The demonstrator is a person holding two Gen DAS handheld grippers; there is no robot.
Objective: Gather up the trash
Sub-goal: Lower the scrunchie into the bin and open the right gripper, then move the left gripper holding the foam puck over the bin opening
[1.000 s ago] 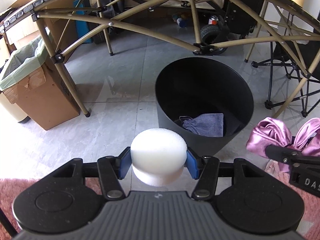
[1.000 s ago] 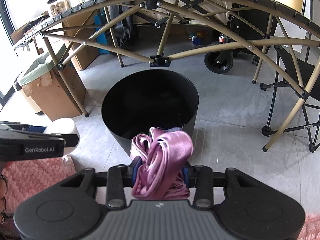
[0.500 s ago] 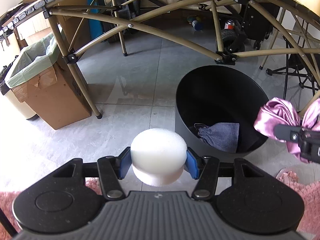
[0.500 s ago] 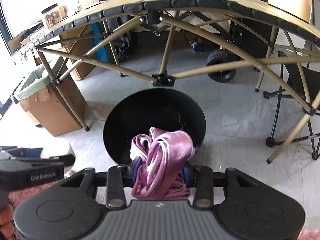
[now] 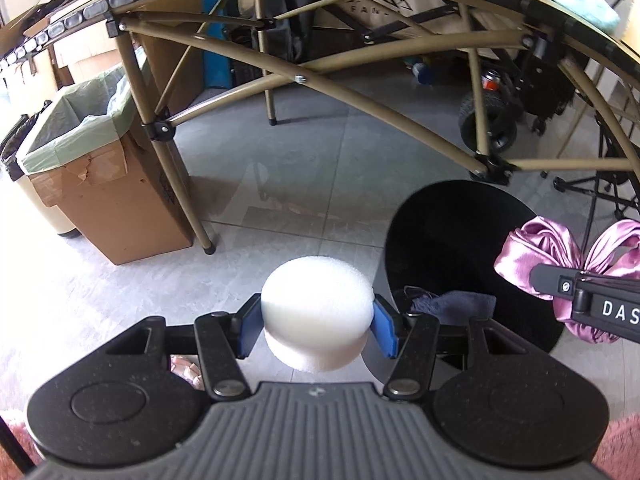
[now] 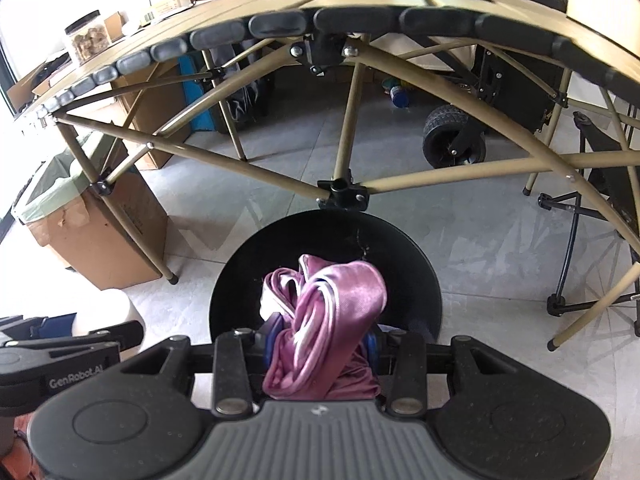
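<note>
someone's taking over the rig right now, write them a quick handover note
Left gripper: shut on the white foam puck, over the floor, left of the black bin.
Right gripper: shut on the pink satin cloth, over the bin's near rim.
In the bin: a grey-blue cloth.
Done: both items picked up and brought to the bin.
Left: release the satin cloth into the bin, then bring the puck across and drop it in.
</note>
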